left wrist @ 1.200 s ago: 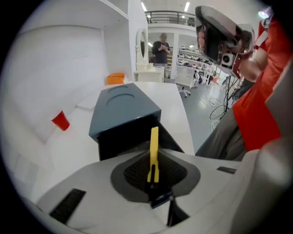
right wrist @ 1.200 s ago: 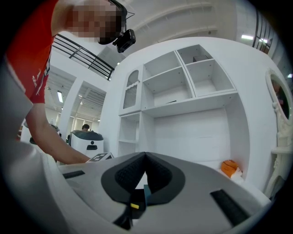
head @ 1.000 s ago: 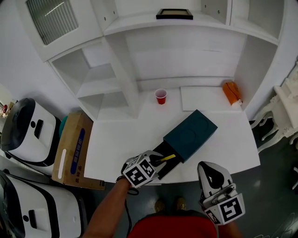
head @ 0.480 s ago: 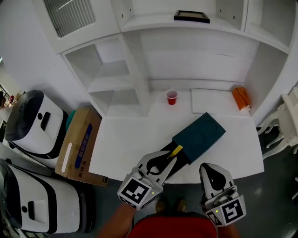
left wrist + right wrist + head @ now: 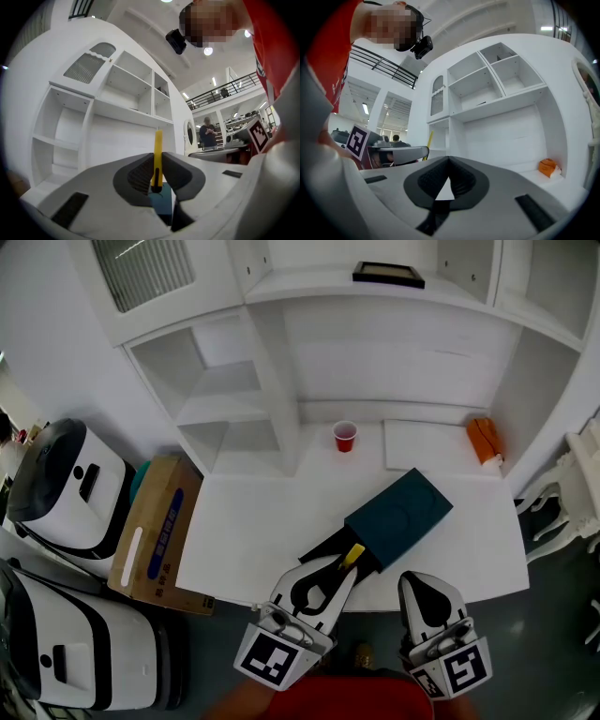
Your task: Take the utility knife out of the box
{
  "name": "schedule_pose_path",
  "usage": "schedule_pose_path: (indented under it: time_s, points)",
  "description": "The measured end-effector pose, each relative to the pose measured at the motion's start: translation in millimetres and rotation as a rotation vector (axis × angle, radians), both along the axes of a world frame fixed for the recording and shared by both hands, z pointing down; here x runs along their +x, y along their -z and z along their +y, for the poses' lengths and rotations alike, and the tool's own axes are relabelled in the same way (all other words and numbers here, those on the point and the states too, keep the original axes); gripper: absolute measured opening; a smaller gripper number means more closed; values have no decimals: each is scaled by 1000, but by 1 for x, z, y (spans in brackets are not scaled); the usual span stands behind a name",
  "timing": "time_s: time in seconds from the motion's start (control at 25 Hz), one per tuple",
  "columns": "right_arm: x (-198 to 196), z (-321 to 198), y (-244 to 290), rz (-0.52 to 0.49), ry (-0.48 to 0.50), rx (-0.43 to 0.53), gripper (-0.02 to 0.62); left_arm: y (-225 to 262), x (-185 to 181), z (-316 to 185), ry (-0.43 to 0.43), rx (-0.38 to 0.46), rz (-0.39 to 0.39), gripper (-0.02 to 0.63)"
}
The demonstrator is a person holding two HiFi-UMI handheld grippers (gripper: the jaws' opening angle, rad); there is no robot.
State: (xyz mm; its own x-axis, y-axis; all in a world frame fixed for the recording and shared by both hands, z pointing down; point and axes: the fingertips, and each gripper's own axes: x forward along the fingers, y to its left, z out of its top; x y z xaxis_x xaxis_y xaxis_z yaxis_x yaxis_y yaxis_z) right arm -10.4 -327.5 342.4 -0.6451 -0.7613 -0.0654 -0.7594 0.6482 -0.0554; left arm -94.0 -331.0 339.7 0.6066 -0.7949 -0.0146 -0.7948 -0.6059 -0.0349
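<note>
A dark teal box (image 5: 401, 513) lies slantwise on the white table (image 5: 248, 531), its black inner tray (image 5: 325, 544) pulled out toward me. My left gripper (image 5: 346, 564) hangs above the tray's near end, shut on a yellow utility knife (image 5: 354, 554). In the left gripper view the knife (image 5: 158, 149) stands upright, pinched between the dark pads of that gripper (image 5: 158, 161). My right gripper (image 5: 420, 578) waits at the table's front edge, right of the left one, shut and empty; its pads (image 5: 440, 176) meet at the tip (image 5: 449, 159).
A red cup (image 5: 345, 436), a flat white panel (image 5: 424, 443) and an orange object (image 5: 485, 439) sit at the table's back. White shelving rises behind, with a framed picture (image 5: 388, 274) on top. A cardboard box (image 5: 155, 533) and white machines (image 5: 56, 491) stand at the left.
My left gripper has risen off the black tray with the yellow knife in its jaws and tipped from pointing down to level. The right gripper has kept still.
</note>
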Motion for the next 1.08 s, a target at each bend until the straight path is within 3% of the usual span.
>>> schedule_pose_path:
  time_s: [1.08]
  points:
    - [0,0,3,20,-6,9,3,-3,10,4,-40,-20,-10,87]
